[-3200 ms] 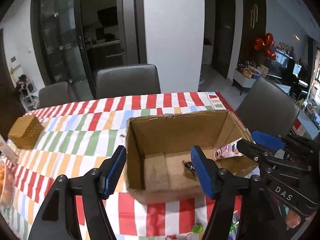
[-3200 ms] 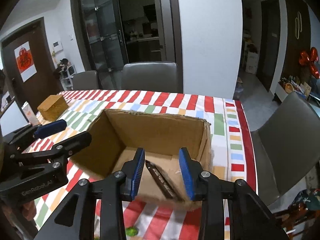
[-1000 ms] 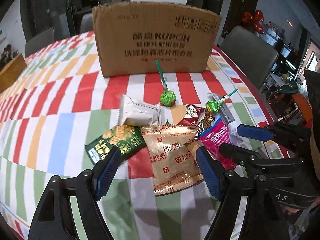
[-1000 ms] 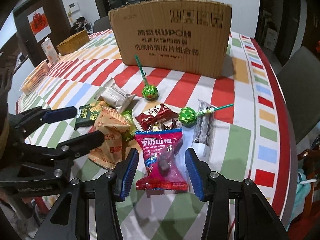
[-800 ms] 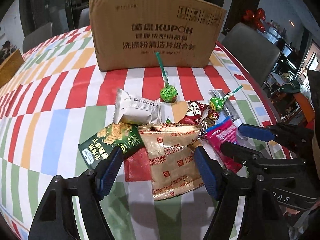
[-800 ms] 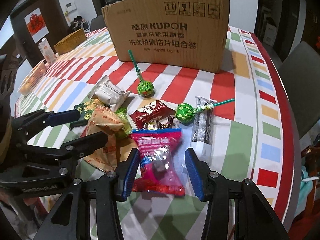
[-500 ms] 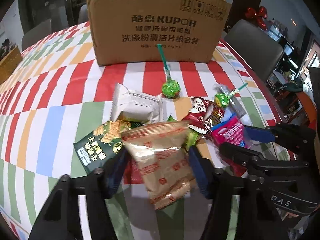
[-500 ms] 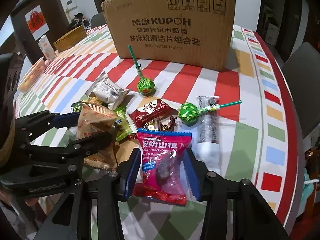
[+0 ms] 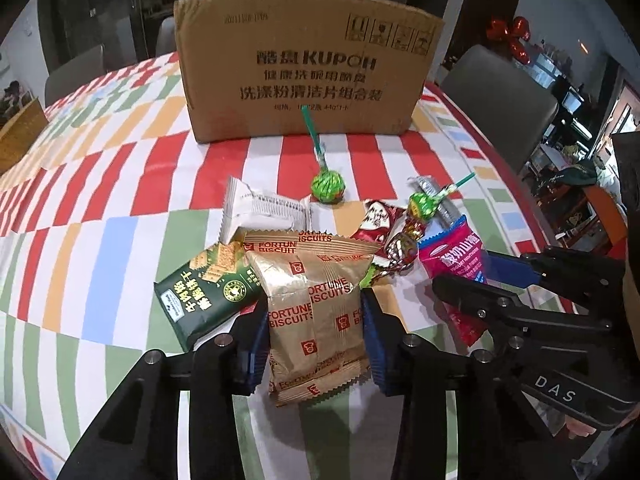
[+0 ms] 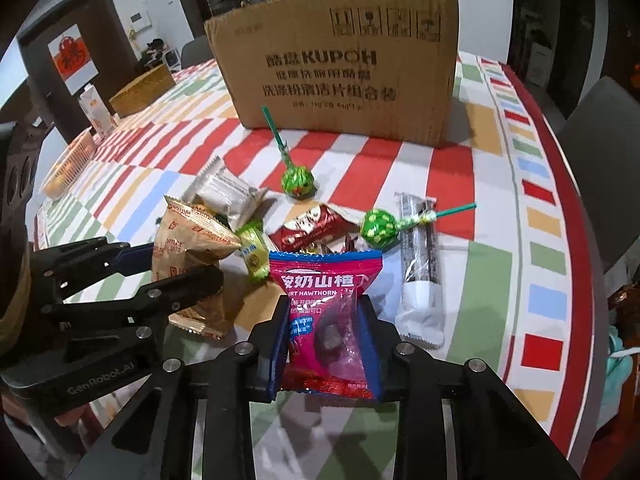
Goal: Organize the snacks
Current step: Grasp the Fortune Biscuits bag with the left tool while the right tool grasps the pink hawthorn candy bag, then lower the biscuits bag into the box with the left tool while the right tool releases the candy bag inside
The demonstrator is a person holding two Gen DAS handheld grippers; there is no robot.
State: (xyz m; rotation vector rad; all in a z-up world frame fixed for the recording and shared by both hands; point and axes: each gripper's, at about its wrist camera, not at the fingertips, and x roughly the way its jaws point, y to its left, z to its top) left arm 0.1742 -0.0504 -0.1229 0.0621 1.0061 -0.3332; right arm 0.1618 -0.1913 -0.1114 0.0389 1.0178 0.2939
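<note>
The surface (image 9: 120,208) wears a cloth of red, green, blue and orange blocks on white. At its far side stands a brown cardboard box (image 9: 308,68) printed with "KUPOH" and Chinese lettering, its plain front wall facing the cameras.

Near the front edge lies a loose cluster of snacks. The left hand-held gripper (image 9: 314,340) is clamped on a tan Fortune Biscuits packet (image 9: 316,308), puffy and creased, with red print and crimped ends; its blue pads press both sides. The right hand-held gripper (image 10: 324,344) is clamped on a magenta hawthorn packet (image 10: 326,300) with a blue top band, white characters and a clear lower window showing a dark piece inside.

Just left of the biscuit packet lies a dark green cracker packet (image 9: 208,284), and behind it a white wrapped cake (image 9: 260,212). A long clear-and-black bar (image 10: 420,264) lies to the right, with a green lollipop (image 10: 378,226) resting its stick across it. A second green lollipop (image 10: 296,180) sits nearer the box, and a dark red candy wrapper (image 10: 308,228) lies between them.
</note>
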